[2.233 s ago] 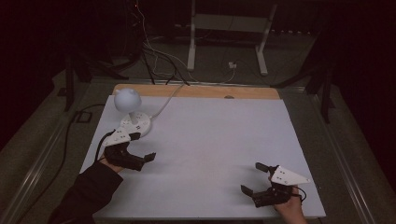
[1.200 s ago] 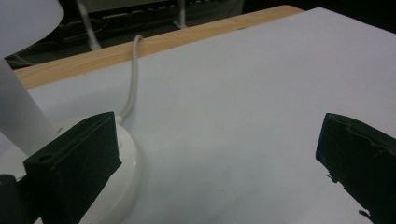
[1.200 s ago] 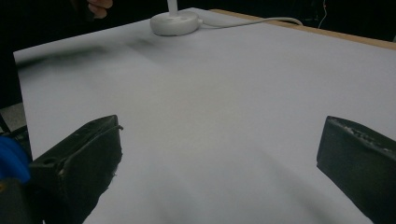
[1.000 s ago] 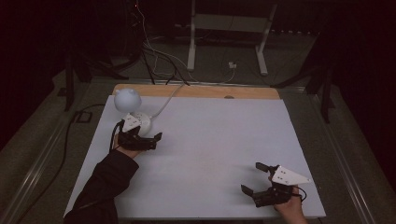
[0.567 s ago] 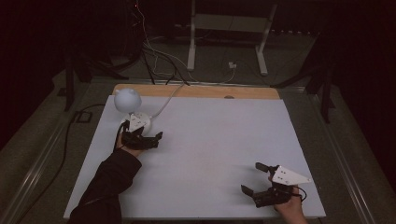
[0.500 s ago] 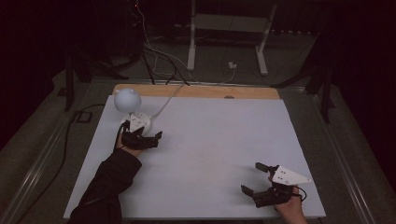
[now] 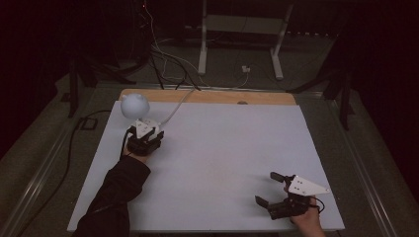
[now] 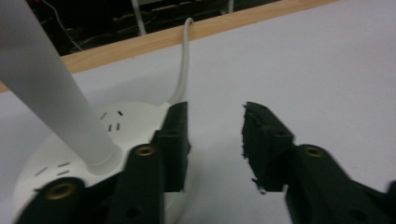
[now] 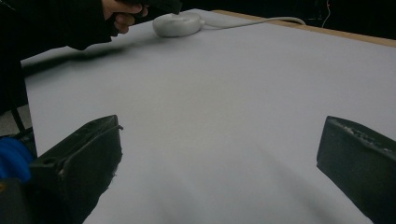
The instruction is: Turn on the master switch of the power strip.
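White laminate covers the broad rectangular worktop [image 7: 222, 163], edged at its far side by a strip of pale wood. Near its far left corner stands the white plastic desk lamp [image 7: 135, 109]: a round flat base, a slim stem whose long axis rises and leans away from the left hand-held gripper toward the far left, and a globe-shaped head at the top. Its white cord [image 8: 183, 60] runs from the base over the wooden edge. Small dark slots mark the base; I can read no brand or lettering. The left hand-held gripper [image 8: 214, 140] sits at the lamp's base, its jaws just narrowed, one jaw lying over the base rim, the gap between the pads empty. The right hand-held gripper [image 7: 269, 190] rests near the worktop's near right corner, jaws spread wide and empty.
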`<state>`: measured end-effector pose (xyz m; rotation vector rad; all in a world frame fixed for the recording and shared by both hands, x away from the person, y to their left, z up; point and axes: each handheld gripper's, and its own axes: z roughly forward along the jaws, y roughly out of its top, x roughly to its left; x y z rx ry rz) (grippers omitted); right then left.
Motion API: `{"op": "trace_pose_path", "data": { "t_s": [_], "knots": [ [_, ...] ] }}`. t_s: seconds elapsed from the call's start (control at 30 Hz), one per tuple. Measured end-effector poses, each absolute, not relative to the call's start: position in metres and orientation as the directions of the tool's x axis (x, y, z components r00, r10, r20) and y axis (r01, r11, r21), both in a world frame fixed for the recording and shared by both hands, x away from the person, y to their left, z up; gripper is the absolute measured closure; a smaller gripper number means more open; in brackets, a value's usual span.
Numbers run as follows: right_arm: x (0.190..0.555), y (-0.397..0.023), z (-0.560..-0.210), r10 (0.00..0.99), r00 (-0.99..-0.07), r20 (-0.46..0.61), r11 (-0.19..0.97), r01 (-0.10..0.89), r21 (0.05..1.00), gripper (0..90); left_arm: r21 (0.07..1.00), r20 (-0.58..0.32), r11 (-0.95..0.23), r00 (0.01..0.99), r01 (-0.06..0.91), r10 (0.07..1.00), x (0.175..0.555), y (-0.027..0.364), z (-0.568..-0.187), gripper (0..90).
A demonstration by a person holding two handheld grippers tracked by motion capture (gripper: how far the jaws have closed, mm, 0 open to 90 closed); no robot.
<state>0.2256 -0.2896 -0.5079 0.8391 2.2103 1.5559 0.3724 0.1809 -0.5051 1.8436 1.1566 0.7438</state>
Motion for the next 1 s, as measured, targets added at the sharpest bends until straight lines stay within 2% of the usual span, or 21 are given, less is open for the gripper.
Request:
{"op": "trace_pose_path", "data": {
  "t_s": [0.5, 0.73, 0.77, 1.0],
  "knots": [
    [0.226, -0.29, -0.509, 0.617, -0.782, 0.083, 0.238, 0.286, 0.928, 0.0, 0.85, 0.087, -0.252, 0.349, 0.463, 0.933, 0.385, 0.183, -0.508, 90.0],
    [0.227, -0.29, -0.509, 0.616, -0.783, 0.083, 0.24, 0.288, 0.927, 0.0, 0.852, 0.109, -0.258, 0.328, 0.456, 0.939, 0.39, 0.184, -0.511, 90.0],
    [0.226, -0.29, -0.509, 0.616, -0.783, 0.085, 0.24, 0.289, 0.926, 0.0, 0.854, 0.136, -0.272, 0.314, 0.444, 0.939, 0.391, 0.183, -0.512, 90.0],
    [0.227, -0.29, -0.51, 0.618, -0.782, 0.085, 0.241, 0.291, 0.926, 0.0, 0.848, 0.172, -0.295, 0.297, 0.441, 0.939, 0.396, 0.181, -0.516, 90.0]
  ]
}}
